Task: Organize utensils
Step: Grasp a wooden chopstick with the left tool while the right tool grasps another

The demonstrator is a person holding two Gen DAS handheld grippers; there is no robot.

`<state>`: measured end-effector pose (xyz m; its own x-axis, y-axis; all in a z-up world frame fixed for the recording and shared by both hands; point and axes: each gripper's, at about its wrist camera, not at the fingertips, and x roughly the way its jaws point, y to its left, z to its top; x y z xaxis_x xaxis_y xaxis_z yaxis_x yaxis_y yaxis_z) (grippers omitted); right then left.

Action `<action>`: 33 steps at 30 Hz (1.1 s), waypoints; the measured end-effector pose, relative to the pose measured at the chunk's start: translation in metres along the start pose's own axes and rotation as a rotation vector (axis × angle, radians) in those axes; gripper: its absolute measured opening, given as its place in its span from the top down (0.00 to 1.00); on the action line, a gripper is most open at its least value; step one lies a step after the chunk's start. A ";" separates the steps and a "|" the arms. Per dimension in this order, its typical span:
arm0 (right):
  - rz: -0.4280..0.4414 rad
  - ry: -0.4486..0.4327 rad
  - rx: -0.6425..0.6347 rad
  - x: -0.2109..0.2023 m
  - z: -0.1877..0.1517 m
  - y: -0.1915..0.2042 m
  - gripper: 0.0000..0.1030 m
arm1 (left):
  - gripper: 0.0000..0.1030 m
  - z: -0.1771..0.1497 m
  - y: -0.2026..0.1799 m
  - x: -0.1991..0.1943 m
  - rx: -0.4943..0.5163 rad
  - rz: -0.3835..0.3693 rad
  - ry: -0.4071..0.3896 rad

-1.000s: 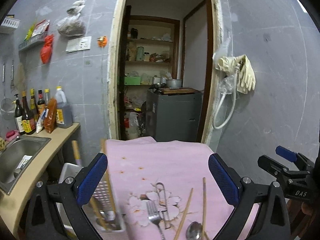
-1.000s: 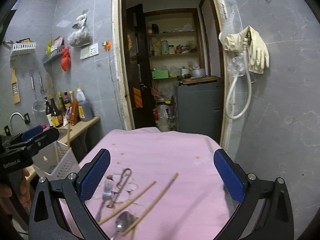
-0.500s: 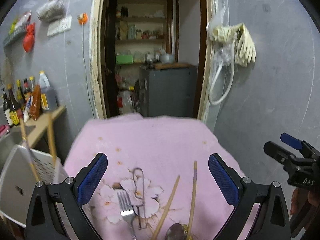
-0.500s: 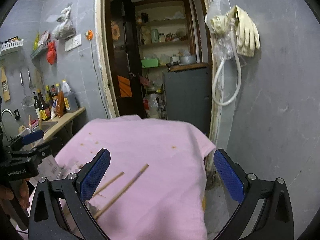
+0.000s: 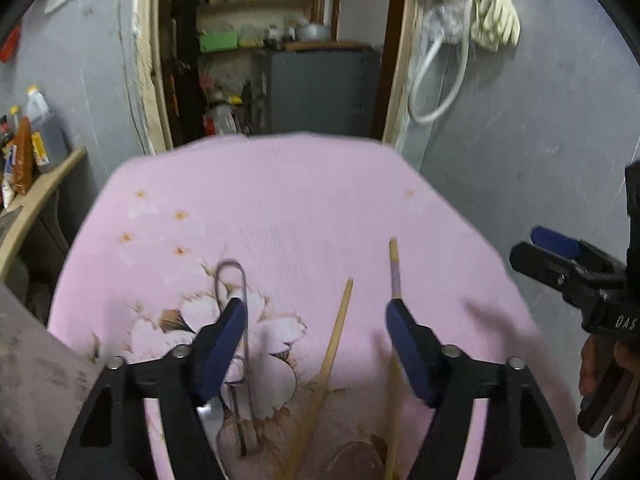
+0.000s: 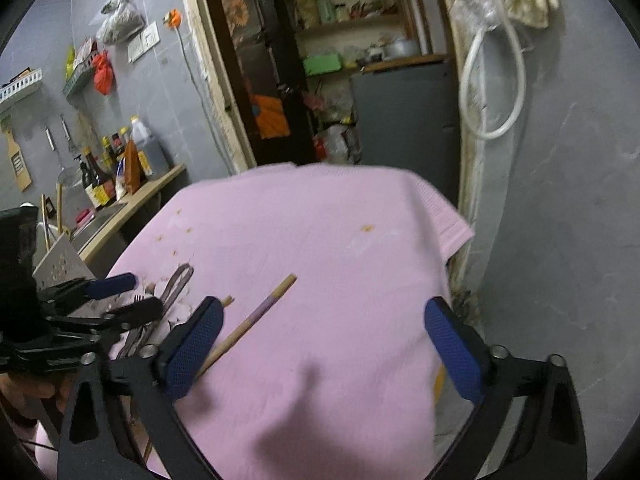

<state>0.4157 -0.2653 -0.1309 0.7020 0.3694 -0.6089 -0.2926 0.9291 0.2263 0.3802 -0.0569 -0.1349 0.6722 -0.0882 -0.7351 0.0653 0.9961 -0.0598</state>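
Utensils lie on a pink cloth [image 5: 288, 208]. My left gripper [image 5: 316, 320] is open, low over two wooden chopsticks [image 5: 340, 320], a wire-handled tool [image 5: 236, 292] and a fork [image 5: 212, 412] partly under its left finger. A spoon bowl [image 5: 352, 460] shows at the bottom edge. My right gripper [image 6: 324, 328] is open over the cloth's right half [image 6: 320, 240]; one chopstick [image 6: 256, 316] runs under its left finger [image 6: 192, 344]. The left gripper [image 6: 116, 300] shows in the right wrist view above the fork and tool.
A white perforated utensil basket [image 6: 60, 264] with upright chopsticks stands left of the cloth. A counter with sauce bottles [image 6: 116, 168] and a sink lies beyond. A doorway with a grey cabinet [image 6: 404, 108] is behind. The grey wall [image 6: 568, 200] is on the right.
My left gripper has dropped closer to the cloth and its jaws have narrowed around the chopsticks. My right gripper has swung left, so the utensils and the left gripper show again.
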 end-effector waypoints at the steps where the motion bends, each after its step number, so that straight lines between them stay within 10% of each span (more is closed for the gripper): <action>1: 0.009 0.018 0.001 0.007 -0.001 0.001 0.21 | 0.47 -0.002 0.000 0.006 0.000 -0.008 0.019; 5: 0.052 0.081 -0.014 0.031 -0.007 0.009 0.40 | 0.68 -0.008 -0.002 0.027 0.019 -0.042 0.103; 11: 0.099 0.170 -0.044 0.062 -0.014 0.024 0.54 | 0.73 -0.011 -0.004 0.033 0.033 -0.052 0.120; 33: 0.071 0.234 -0.086 0.100 -0.007 0.054 0.74 | 0.88 -0.009 -0.002 0.037 0.075 -0.090 0.078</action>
<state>0.4651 -0.1781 -0.1845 0.5111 0.4098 -0.7555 -0.3966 0.8923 0.2157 0.3984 -0.0620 -0.1683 0.6017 -0.1732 -0.7798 0.1792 0.9806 -0.0795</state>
